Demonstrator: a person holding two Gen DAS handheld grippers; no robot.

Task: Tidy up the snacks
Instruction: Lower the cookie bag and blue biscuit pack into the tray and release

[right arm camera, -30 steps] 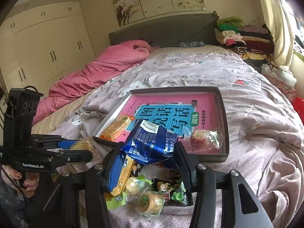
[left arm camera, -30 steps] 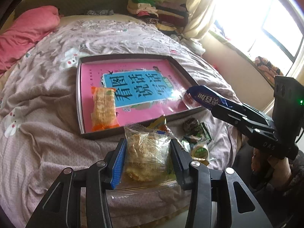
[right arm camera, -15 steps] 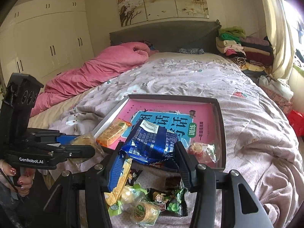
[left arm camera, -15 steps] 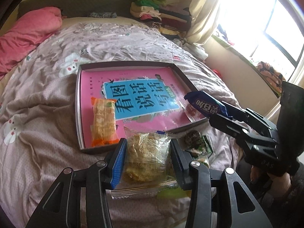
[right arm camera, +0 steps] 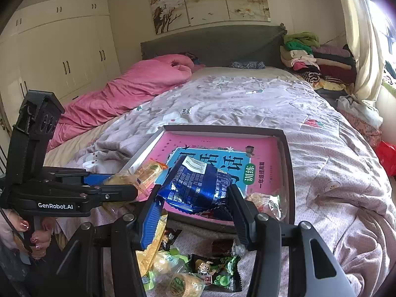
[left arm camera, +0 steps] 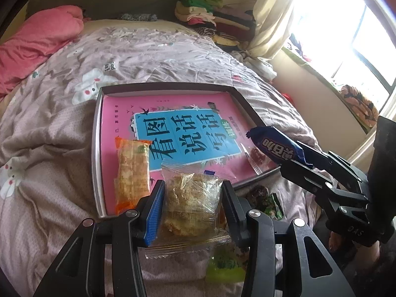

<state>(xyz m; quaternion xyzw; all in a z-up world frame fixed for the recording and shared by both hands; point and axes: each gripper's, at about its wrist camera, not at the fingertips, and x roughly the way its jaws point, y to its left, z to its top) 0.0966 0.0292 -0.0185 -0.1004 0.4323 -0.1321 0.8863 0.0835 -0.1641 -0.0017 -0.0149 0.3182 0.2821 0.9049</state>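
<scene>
My left gripper is shut on a clear-wrapped crumbly pastry, held just above the near edge of a dark shallow tray lined with a pink book. My right gripper is shut on a blue snack packet, held above the tray's near edge; it also shows in the left wrist view. An orange-wrapped cracker bar lies at the tray's left side. A clear-wrapped reddish snack lies in the tray's near right corner.
A pile of loose snacks lies on the bedspread in front of the tray, including green packets. A pink duvet is bunched at the bed's left. Folded clothes are stacked by the headboard, under the window curtain.
Both grippers have risen and moved forward toward the tray with their snacks still held. The tray now sits nearer and larger in both views.
</scene>
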